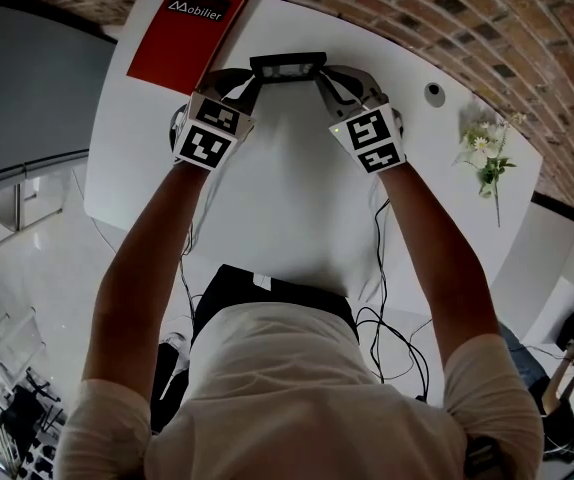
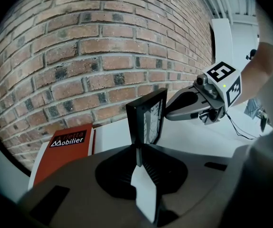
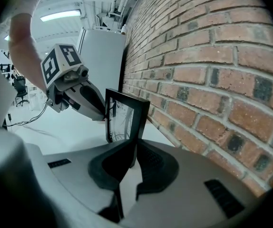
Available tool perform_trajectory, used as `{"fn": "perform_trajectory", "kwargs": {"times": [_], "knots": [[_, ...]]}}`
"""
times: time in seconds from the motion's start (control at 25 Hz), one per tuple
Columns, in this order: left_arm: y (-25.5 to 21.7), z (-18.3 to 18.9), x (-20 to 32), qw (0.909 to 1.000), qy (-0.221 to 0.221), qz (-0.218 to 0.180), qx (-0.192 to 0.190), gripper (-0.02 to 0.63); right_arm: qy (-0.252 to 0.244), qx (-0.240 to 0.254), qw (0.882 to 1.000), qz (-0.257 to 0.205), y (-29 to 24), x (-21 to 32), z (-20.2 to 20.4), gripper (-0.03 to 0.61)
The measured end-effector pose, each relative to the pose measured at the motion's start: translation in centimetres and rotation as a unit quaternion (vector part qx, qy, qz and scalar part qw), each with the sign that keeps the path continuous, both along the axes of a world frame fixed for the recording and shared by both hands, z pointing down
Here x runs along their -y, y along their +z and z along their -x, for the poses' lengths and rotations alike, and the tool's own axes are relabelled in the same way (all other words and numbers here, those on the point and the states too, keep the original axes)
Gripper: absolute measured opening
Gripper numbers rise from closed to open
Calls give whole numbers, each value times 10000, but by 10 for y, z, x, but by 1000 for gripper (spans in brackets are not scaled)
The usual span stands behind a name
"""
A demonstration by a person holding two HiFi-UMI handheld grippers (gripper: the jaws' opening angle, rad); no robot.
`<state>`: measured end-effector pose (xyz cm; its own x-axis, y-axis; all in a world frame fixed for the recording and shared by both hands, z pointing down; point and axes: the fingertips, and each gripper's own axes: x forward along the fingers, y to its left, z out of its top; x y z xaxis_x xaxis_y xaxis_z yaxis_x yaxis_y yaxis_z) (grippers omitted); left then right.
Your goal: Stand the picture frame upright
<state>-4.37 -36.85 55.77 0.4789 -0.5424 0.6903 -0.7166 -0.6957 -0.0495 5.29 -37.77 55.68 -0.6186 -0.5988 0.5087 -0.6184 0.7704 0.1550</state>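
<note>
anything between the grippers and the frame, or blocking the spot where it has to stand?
Nothing visible. The left gripper and the right gripper are each shut on one end of the picture frame, held upright near the brick wall. The red booklet lies on the table to its left, apart from it.

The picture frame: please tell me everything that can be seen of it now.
The picture frame is black and rectangular, with a glossy pane over a pale picture of dark lines. Whether it is wood or plastic cannot be told. It stands about upright near the far edge of the white table, close to the brick wall. The left gripper and the right gripper each pinch one side edge.
</note>
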Motion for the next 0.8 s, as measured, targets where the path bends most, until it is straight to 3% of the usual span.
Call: {"fn": "perform_trajectory", "kwargs": {"times": [0.8], "knots": [[4,4,-6,9997,-151,123,-121,57,194,170,9996,107,2,-5,-5,28]]}}
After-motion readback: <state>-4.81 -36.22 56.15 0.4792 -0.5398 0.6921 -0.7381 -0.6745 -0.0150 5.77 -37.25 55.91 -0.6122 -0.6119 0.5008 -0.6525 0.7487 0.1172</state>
